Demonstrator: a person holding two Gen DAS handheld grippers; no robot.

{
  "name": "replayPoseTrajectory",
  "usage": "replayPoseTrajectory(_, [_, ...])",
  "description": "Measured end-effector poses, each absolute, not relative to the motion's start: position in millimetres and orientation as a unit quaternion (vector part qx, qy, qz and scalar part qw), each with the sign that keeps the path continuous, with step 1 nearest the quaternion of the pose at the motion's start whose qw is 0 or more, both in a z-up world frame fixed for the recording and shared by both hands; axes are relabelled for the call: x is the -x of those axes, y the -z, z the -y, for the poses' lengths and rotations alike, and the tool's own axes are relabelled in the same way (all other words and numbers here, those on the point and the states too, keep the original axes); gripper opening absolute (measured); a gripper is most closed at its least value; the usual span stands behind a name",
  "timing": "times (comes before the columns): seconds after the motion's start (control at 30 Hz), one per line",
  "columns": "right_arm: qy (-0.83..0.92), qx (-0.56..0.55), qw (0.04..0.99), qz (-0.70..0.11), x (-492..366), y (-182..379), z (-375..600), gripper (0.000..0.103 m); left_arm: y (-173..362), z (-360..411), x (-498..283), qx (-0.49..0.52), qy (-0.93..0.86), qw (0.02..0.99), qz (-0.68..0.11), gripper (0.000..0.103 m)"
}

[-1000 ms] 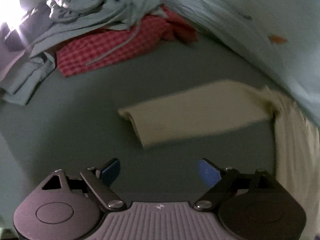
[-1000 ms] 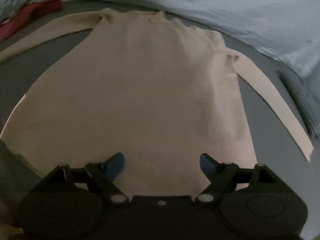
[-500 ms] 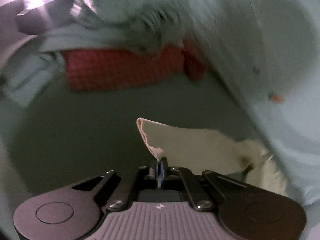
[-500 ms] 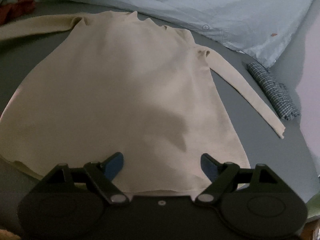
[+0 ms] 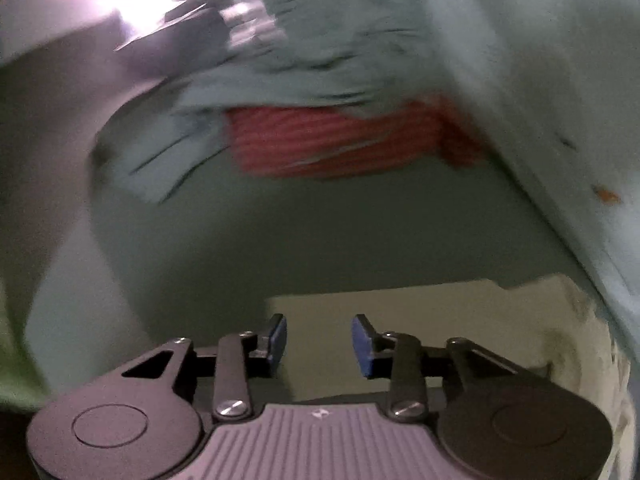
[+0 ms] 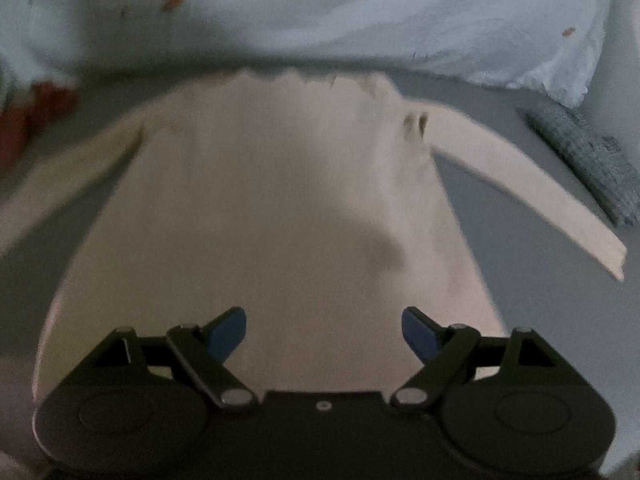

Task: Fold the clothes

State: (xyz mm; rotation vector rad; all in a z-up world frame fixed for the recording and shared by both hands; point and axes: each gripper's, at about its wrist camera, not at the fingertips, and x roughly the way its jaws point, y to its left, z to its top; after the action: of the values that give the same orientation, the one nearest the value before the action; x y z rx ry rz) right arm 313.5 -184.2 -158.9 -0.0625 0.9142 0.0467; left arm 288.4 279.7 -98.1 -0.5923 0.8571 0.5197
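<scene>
Grey counter [image 6: 500, 200] carries your flat cream sweater [image 6: 260, 208] for folding; left gripper [image 5: 319, 338] fingers are opening, empty, over its sleeve [image 5: 400, 304], while right gripper [image 6: 324, 330] fingers are wide apart.

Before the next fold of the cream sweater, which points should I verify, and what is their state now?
1. Cream sweater lies flat, body spread: ok.
2. Right sleeve stretched out, not yet folded in: ok.
3. Left sleeve released: ok; the left hand-held gripper is opening, and no cloth is between its pads.
4. Right hand-held gripper open and empty above the hem: ok.
5. Folded checked cloth clear of the right sleeve: ok.
6. Collar smooth: cannot tell, too blurred.
</scene>
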Motion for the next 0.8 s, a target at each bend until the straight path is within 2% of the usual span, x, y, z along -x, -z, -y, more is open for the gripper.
replayPoseTrajectory(0.07, [-0.029,0.028,0.908,-0.418,-340.8,149.0,201.3,0.086,96.5,-250.3,-321.6,0.237,-0.210,0.855,-0.410,0.060])
replayPoseTrajectory(0.1, [-0.027,0.030,0.913,-0.406,-359.8,145.2,210.4,0.085,96.0,-234.8,-342.1,0.219,-0.189,0.864,-0.413,0.063])
replayPoseTrajectory(0.17, [-0.026,0.034,0.921,-0.386,-394.9,139.5,225.3,0.078,96.5,-208.8,-382.9,0.193,-0.146,0.876,-0.416,0.078])
replayPoseTrajectory(0.2, [-0.028,0.042,0.923,-0.380,-416.5,139.0,232.5,0.076,97.2,-194.5,-407.2,0.175,-0.124,0.883,-0.418,0.081])
replayPoseTrajectory(0.27, [-0.033,0.060,0.927,-0.368,-458.2,139.8,245.2,0.060,98.7,-165.0,-458.4,0.130,-0.096,0.894,-0.418,0.084])
replayPoseTrajectory(0.37, [-0.060,0.079,0.928,-0.359,-525.0,151.0,256.8,0.042,107.7,-124.1,-536.4,0.081,-0.049,0.908,-0.409,0.088])
replayPoseTrajectory(0.47, [-0.083,0.090,0.929,-0.349,-576.3,167.8,260.3,0.045,125.7,-87.2,-606.2,0.044,0.015,0.912,-0.408,0.089])
replayPoseTrajectory(0.5, [-0.093,0.093,0.928,-0.348,-595.0,175.1,259.0,0.048,134.9,-75.6,-628.5,0.026,0.036,0.910,-0.412,0.090])
replayPoseTrajectory(0.57, [-0.112,0.102,0.926,-0.345,-617.0,185.3,255.3,0.065,150.8,-59.1,-659.8,-0.009,0.062,0.905,-0.421,0.090])
replayPoseTrajectory(0.63, [-0.128,0.116,0.922,-0.345,-638.9,198.5,250.4,0.070,166.8,-47.8,-680.6,-0.043,0.074,0.901,-0.425,0.090])
replayPoseTrajectory(0.7, [-0.134,0.126,0.915,-0.360,-657.3,211.6,247.6,0.070,180.5,-45.1,-688.9,-0.060,0.071,0.900,-0.425,0.089])
replayPoseTrajectory(0.73, [-0.134,0.131,0.909,-0.371,-666.0,218.4,246.5,0.064,186.6,-48.3,-691.9,-0.049,0.069,0.900,-0.427,0.085])
replayPoseTrajectory(0.77, [-0.139,0.130,0.907,-0.376,-670.5,222.8,247.5,0.055,189.5,-54.9,-691.3,-0.018,0.066,0.906,-0.418,0.071])
replayPoseTrajectory(0.8, [-0.150,0.109,0.911,-0.368,-672.1,222.4,252.0,0.034,190.3,-59.7,-688.6,0.004,0.047,0.913,-0.404,0.057])
